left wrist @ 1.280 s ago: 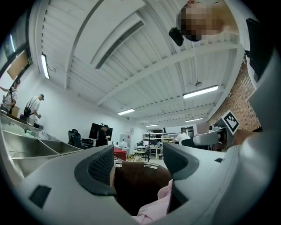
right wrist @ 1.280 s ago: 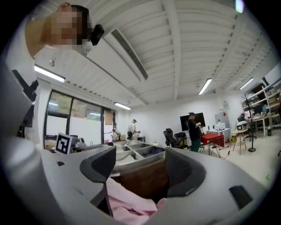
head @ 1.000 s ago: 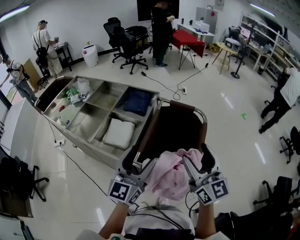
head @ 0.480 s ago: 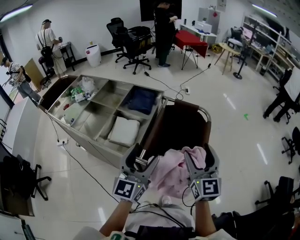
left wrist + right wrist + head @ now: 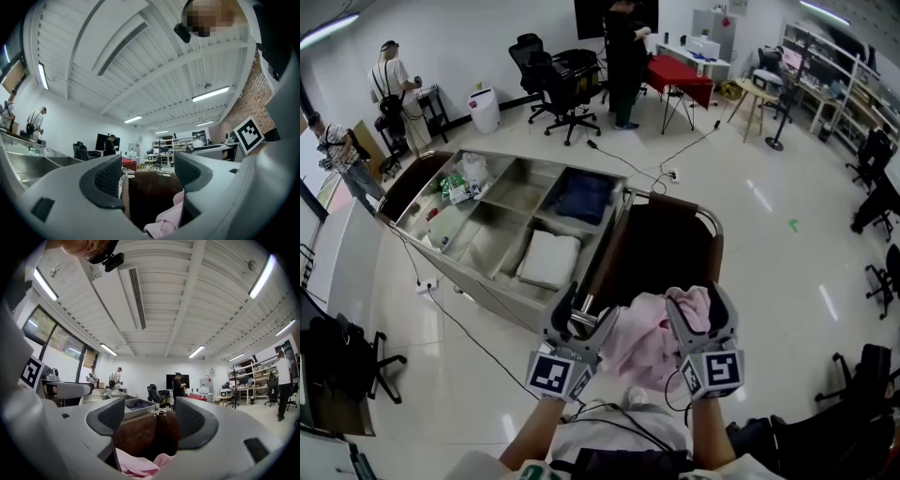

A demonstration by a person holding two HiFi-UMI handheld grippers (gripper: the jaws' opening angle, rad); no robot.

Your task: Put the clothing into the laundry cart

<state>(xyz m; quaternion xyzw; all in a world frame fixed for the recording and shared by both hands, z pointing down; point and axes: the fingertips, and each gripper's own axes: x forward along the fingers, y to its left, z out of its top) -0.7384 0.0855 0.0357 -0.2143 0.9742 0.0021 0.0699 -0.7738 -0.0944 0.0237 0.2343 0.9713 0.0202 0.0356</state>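
Person's standing at the near end of the dark brown fabric laundry cart on its metal frame (image 5: 667, 206), w/ a crumpled pale pink garment (image 5: 645, 330) bunched btwn the two tools, right at the cart's near rim.

Left gripper (image 5: 581, 317): jaws apart, nothing pinched. A fold of the pink stuff hangs low by its inner jaw, pads not on it. Right gripper (image 5: 698, 309): same story, jaws apart, cloth lying down at their base and draped over the inner jaw, not squeezed. So the bundle looks cradled btwn the two tools rather than nipped by either. Can't tell exactly what bears it.

Progress: I'd say approx halfway on this piece. It's up and at the cart, but not in yet. Left to do: carry it fwd over the opening and let it drop. Inside of the cart is too dark to say if anything's in there.

Just beside the cart, a long stainless steel trolley w/ open compartments (image 5: 517, 190) holds a folded dark blue piece (image 5: 581, 197) and a folded white one (image 5: 548, 260). No telling whether those are meant for the cart too.
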